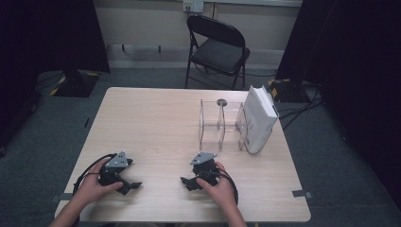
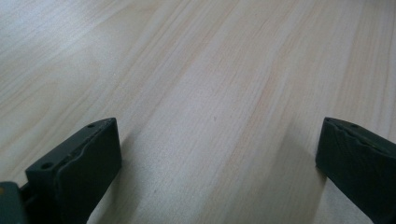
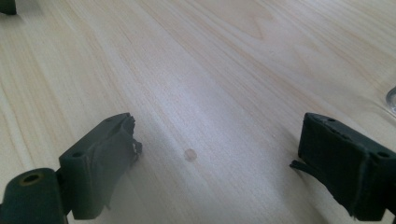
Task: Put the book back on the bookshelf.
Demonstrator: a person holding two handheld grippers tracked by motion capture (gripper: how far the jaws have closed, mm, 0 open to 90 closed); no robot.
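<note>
Nothing is held at this moment, and the work is judged to be either not begun or already finished: which of the two cannot be told.

At the left of the high view, the left gripper (image 1: 124,181) is rested on the wooden table (image 1: 156,123) under the person's left hand (image 1: 94,189). In the left gripper view its jaws are seen spread wide, with bare wood grain between them and nothing pinched.

Toward the middle, the right gripper (image 1: 193,179) is laid on the tabletop under the right hand (image 1: 218,186). In the right gripper view its jaws are likewise spread far apart (a small round mark on the wood lies between them, no object), and the rubber lining of the pads (image 3: 122,140) is seen frayed at the edges.

Farther right and well beyond both grippers, a clear acrylic divided organizer (image 1: 222,125) is stood on the table, its compartments apparently empty. A white box (image 1: 260,118) is leaned against its right end, touching it and tilted. These are the things nearest the tongs, and they are well apart from both, closer to the right gripper than to the left.

If the box is to be handled, a reach forward and to the right would be called for.
</note>
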